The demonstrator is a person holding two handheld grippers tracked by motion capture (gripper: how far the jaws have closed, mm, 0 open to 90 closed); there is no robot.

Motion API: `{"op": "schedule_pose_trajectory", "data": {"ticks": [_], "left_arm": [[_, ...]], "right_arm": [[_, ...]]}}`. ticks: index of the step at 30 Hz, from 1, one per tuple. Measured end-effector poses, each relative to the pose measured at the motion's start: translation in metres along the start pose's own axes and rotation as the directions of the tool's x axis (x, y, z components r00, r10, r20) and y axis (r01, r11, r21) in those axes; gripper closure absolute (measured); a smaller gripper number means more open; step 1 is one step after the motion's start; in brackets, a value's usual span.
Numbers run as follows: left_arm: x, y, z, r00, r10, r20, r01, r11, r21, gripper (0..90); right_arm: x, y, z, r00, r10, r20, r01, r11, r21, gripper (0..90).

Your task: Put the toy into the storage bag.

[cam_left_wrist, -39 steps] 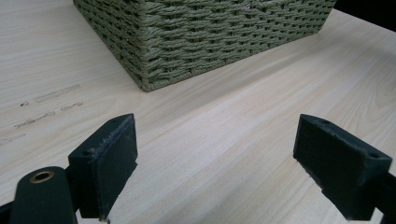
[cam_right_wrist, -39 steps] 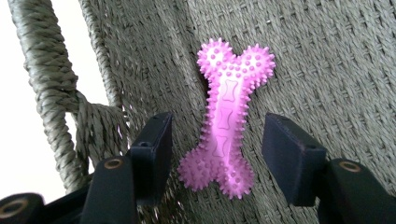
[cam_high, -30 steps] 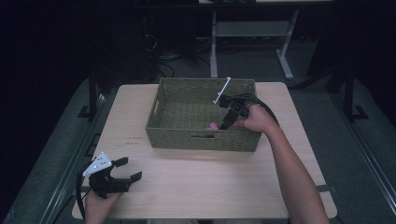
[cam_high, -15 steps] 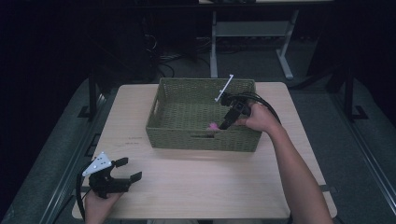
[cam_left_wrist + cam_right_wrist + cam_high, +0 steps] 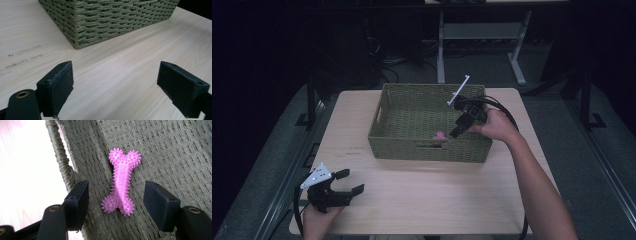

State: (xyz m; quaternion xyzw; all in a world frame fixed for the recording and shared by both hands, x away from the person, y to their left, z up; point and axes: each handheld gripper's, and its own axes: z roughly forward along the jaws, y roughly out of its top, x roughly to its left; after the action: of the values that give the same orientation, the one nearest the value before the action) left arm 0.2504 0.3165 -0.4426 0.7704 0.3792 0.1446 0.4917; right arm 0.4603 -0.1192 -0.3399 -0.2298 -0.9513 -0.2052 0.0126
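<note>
1. The wooden table point(image 5: 422, 195) is carrying the woven basket point(image 5: 412, 150).
2. The right gripper point(image 5: 460, 126) is hanging inside the basket — jaws just been opening, clear of the toy.
3. The left gripper point(image 5: 346, 182) is resting wide, nothing between its jaws.
4. The right gripper view is revealing the pink bone toy point(image 5: 122, 182) as spiked — lying on the basket floor.

We see a bright pink bone toy point(image 5: 122, 185), studded with small spikes and stamped with little bone shapes along its shaft. It lies in an olive-green basket point(image 5: 387, 140) of woven cord. Our bench point(image 5: 437, 200) is pale wood with fine straight grain. Both grippers have matte black fingers point(image 5: 56, 86); the left gripper point(image 5: 343, 181) carries a light grey plate.
</note>
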Motion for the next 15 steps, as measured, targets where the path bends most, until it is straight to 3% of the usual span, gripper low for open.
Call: {"op": "schedule_pose_trajectory", "data": {"ticks": [15], "left_arm": [[-0.001, 0.0, 0.001, 1.0, 0.001, 0.0, -0.001, 1.0, 0.002, 13.1]], "right_arm": [[0.018, -0.007, -0.026, 0.9992, -0.026, 0.031, 0.027, 0.999, -0.041, 34.7]]}}
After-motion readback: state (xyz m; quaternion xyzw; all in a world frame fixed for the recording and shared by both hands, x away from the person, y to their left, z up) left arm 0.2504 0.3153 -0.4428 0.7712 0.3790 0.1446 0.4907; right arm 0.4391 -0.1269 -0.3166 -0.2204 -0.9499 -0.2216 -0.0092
